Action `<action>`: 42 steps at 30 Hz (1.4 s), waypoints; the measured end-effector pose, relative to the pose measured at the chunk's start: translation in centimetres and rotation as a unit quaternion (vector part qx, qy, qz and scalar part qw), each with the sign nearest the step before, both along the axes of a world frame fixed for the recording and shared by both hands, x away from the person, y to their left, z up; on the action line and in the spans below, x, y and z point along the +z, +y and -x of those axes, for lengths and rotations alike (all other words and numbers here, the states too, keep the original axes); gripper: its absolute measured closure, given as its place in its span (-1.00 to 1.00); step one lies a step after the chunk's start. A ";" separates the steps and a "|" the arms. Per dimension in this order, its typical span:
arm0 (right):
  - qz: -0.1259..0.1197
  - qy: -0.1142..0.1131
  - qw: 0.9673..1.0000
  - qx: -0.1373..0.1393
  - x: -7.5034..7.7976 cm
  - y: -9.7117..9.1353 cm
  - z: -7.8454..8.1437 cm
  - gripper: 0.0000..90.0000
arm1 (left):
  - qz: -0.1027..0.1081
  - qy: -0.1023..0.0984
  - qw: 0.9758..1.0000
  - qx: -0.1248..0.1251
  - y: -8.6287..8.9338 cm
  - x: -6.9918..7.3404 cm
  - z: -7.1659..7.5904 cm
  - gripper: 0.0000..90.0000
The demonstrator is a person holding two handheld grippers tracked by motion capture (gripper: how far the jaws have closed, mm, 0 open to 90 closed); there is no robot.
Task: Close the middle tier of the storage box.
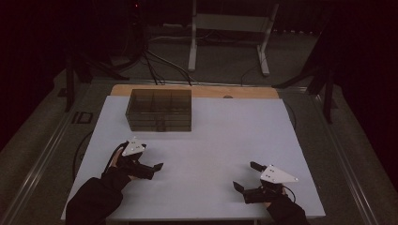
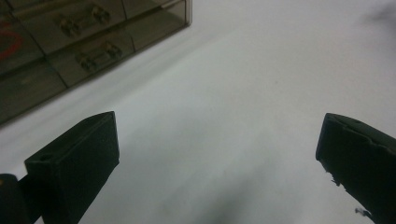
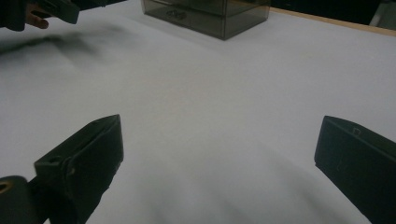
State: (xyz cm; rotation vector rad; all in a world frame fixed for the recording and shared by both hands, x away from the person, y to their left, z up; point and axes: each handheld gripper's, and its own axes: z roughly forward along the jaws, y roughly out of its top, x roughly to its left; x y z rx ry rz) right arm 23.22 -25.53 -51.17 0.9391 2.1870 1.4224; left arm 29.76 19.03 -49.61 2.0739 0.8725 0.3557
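White surface (image 1: pixel 211 140) under dim light; my drawer cabinet (image 1: pixel 159 110) sits at its far edge. Left claw (image 1: pixel 151 168) hovers just before the cabinet, right claw (image 1: pixel 244 176) well apart from it, both spread wide, empty. I could miss the small handles in this gloom. No readable labels.

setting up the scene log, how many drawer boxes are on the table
1: a smoky see-through drawer box stands at the far left of the white table, beyond the left gripper. Both grippers are open, holding nothing.
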 end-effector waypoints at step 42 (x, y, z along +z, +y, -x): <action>0.002 -0.002 1.000 0.003 0.0 0.1 -0.1 -0.97 | -0.037 0.025 0.998 0.041 3.5 -2.5 5.1 -0.97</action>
